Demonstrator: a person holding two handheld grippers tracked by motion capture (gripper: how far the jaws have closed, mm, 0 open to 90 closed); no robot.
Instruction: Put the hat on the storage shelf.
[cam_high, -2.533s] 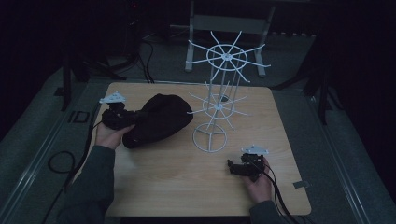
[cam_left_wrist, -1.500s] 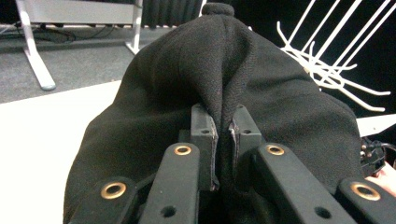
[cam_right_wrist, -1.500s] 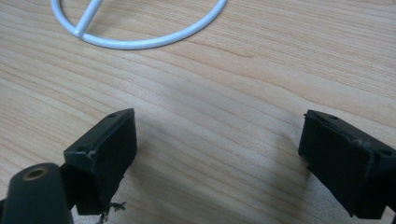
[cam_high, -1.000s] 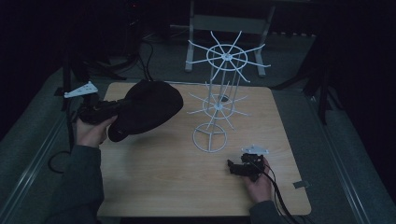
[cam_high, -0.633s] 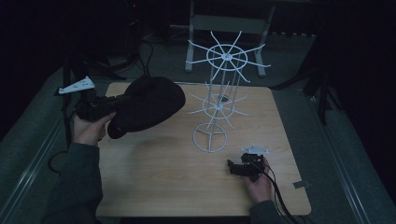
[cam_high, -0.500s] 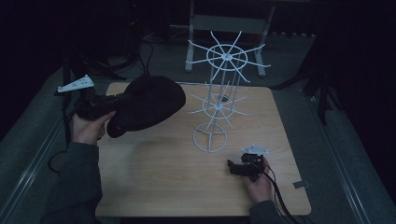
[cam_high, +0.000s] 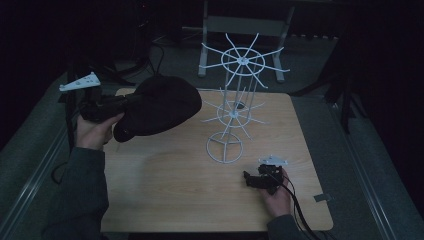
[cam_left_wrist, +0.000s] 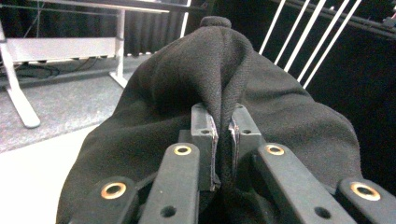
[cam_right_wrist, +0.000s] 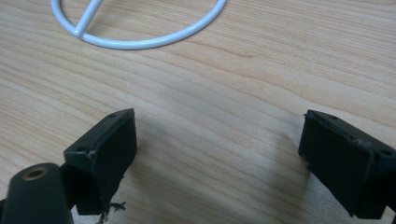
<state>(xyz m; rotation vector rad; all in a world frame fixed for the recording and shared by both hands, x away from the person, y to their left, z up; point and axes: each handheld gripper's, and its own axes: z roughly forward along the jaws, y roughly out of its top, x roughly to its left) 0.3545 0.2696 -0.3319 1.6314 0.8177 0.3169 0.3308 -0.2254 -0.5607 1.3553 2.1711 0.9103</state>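
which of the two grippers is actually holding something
The left gripper, its jaws pinched on a fold of the black hat. The right gripper rests open and empty on the table.

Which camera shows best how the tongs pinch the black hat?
The left gripper view: the left tongs squeeze a fold of the black hat up close. The high view shows the whole hat lifted, its pinch too small.

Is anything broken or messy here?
Nothing looks broken or spilled. The white rack stands upright on the table. The left gripper pinches a fold of the black hat and holds it up in the air. The right gripper rests open on the wood, with a bit of dark fluff by one jaw.
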